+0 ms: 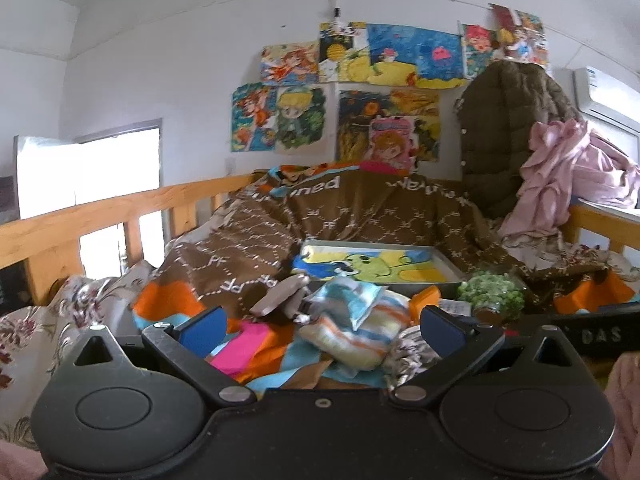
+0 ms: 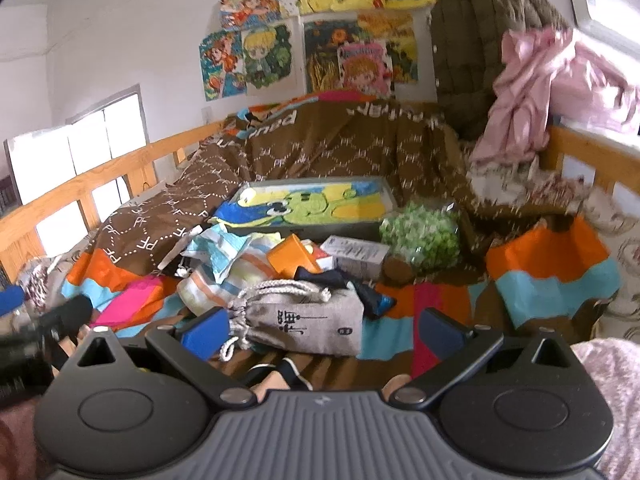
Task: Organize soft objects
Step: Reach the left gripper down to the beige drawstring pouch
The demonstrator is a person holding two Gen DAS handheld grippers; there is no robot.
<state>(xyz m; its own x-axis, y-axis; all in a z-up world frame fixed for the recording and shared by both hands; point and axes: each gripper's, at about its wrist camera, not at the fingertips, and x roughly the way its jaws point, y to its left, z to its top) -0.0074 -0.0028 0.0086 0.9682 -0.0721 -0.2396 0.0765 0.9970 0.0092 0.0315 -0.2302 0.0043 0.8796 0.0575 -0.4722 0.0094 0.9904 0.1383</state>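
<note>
A striped pastel soft bundle (image 1: 354, 330) lies on the bed in front of my open, empty left gripper (image 1: 322, 326); it also shows in the right wrist view (image 2: 224, 268). A grey drawstring pouch (image 2: 300, 320) with black characters lies just ahead of my open, empty right gripper (image 2: 320, 332). A brown quilt (image 1: 340, 216) with white letters covers the bed behind. A pink garment (image 1: 568, 172) and an olive padded jacket (image 1: 508, 128) hang at the right.
A flat box with a green cartoon picture (image 2: 312, 208), a green pompom bunch (image 2: 422, 236), an orange box (image 2: 292, 258) and a white carton (image 2: 356, 256) lie on the bed. Wooden rails (image 1: 92, 224) bound the left and right sides. Drawings cover the wall.
</note>
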